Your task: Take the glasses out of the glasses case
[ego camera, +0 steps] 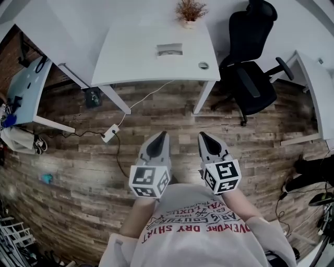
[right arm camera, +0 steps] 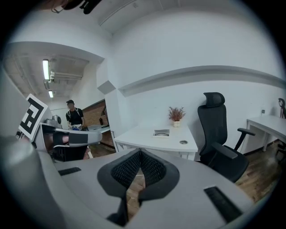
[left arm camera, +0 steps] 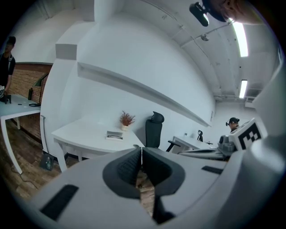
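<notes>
A grey glasses case point(ego camera: 169, 50) lies closed on the white desk point(ego camera: 130, 62), just in front of a potted plant point(ego camera: 190, 10). The case also shows small and far in the left gripper view point(left arm camera: 114, 135) and in the right gripper view point(right arm camera: 161, 133). My left gripper point(ego camera: 163, 134) and right gripper point(ego camera: 201, 134) are held side by side over the wooden floor, well short of the desk, pointing toward it. Both are shut with nothing between their jaws, as their own views confirm for the left gripper point(left arm camera: 141, 150) and the right gripper point(right arm camera: 140, 152).
A black office chair point(ego camera: 250, 68) stands right of the desk. A white power strip point(ego camera: 110, 133) with its cable lies on the floor by the desk's left leg. Other desks stand at the left point(ego camera: 23, 88) and right point(ego camera: 318, 83). A person point(right arm camera: 74, 117) stands in the background.
</notes>
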A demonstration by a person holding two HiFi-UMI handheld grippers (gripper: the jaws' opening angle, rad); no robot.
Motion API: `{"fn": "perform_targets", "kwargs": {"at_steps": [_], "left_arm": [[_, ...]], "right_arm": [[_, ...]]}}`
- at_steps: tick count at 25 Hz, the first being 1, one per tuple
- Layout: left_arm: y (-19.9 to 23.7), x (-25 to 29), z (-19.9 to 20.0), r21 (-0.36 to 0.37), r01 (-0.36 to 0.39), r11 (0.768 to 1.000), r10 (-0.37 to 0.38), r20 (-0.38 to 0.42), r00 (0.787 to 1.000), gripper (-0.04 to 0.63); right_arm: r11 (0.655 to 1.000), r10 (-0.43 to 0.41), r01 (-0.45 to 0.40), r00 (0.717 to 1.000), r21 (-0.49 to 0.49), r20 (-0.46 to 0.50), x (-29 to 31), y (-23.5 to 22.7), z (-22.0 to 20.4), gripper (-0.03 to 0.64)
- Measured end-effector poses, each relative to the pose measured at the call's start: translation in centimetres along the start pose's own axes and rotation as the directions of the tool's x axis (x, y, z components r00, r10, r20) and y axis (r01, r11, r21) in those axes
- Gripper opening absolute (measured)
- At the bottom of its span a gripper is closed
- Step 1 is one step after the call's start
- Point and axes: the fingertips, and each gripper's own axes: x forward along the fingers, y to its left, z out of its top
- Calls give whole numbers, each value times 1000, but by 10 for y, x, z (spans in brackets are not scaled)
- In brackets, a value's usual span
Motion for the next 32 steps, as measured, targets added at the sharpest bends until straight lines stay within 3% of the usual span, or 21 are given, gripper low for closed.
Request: {"fn": "perform_targets", "kwargs": {"at_steps": [13,23,32], "left_arm": [[134,75,66,24,46,999,-46,-4,999,8],[169,129,69,-1,45,999,-45,-33,998,8],[202,210,94,-1,-52,999,52,-38,998,9]], "right_arm": [[999,-39,39,999,4,13,152,22,61,12],[999,-42,43,999,33,-33,219,-5,70,12],[999,43,-43,998,-7,-38,303,-57,102,12]]}}
